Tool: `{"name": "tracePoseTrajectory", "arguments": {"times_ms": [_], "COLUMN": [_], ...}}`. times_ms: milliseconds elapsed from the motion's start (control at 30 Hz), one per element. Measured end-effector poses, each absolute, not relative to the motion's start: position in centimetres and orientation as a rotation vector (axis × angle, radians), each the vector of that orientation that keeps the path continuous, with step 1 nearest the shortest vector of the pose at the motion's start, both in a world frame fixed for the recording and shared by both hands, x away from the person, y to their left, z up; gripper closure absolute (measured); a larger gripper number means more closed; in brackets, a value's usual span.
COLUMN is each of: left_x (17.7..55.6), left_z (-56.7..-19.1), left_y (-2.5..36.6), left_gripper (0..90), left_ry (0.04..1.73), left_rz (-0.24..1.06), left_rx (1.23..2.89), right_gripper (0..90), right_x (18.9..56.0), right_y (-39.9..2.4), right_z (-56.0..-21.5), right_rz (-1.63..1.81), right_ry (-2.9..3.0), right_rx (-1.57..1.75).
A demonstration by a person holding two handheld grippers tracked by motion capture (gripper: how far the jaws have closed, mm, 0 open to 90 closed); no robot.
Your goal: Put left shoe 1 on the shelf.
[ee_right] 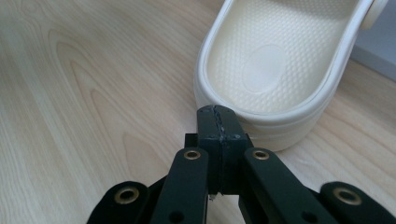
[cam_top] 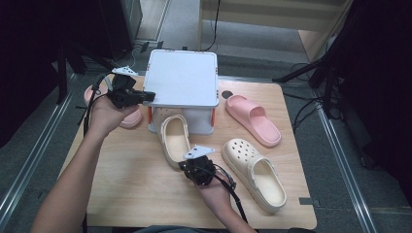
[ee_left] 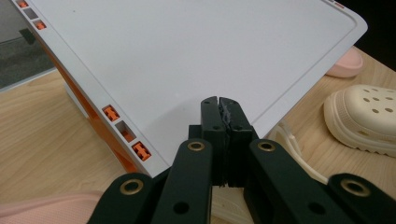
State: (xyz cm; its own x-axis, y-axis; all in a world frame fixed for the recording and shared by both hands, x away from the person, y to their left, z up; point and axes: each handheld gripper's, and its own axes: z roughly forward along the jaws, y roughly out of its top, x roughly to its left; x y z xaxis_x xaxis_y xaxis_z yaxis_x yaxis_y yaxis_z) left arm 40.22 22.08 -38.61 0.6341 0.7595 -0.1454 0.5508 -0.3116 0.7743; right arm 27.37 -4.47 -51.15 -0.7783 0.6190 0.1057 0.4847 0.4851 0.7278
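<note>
We hold our left gripper [cam_top: 148, 95] at about ten o'clock on the table [cam_top: 121, 194], its jaws pressed together with nothing between them. Its tips lie over the left edge of the white shelf [cam_top: 182, 77], which stands at twelve o'clock. In the left gripper view the closed tips [ee_left: 219, 105] sit above the shelf's flat white top [ee_left: 187, 56], near its front edge; whether they touch it we cannot tell.

Our right gripper [cam_top: 190, 167] sits near the table's middle, at the heel of the cream clog [cam_top: 175, 141] whose toe is tucked under the shelf. Its jaws are closed too and grip nothing. In the right gripper view the shut tips [ee_right: 218, 114] lie right against the clog's heel rim [ee_right: 261, 121], on the outside of it.

A second cream clog [cam_top: 255, 174] lies at four o'clock, just beside our right hand [cam_top: 214, 194]. A pink slide [cam_top: 252, 119] rests at two o'clock, right of the shelf. Another pink slide [cam_top: 131, 119] lies at ten o'clock, partly under our left hand [cam_top: 104, 114].
</note>
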Motion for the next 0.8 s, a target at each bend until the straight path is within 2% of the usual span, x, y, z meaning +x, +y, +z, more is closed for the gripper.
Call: {"name": "tracePoseTrajectory", "arguments": {"times_ms": [300,800], "left_x": [40.2,40.2], "left_z": [-38.6,-38.6], "left_y": [22.1,22.1], "left_gripper": [89.5,89.5], "left_ry": [1.025,1.025], "left_rz": [0.310,0.311], "left_rx": [2.006,2.006], "right_gripper": [90.0,90.0], "right_x": [28.4,32.5], "right_y": [-3.2,-0.6], "right_z": [-50.3,-50.1], "right_rz": [1.195,1.203], "right_ry": [2.541,2.530], "right_rx": [0.913,0.957]}}
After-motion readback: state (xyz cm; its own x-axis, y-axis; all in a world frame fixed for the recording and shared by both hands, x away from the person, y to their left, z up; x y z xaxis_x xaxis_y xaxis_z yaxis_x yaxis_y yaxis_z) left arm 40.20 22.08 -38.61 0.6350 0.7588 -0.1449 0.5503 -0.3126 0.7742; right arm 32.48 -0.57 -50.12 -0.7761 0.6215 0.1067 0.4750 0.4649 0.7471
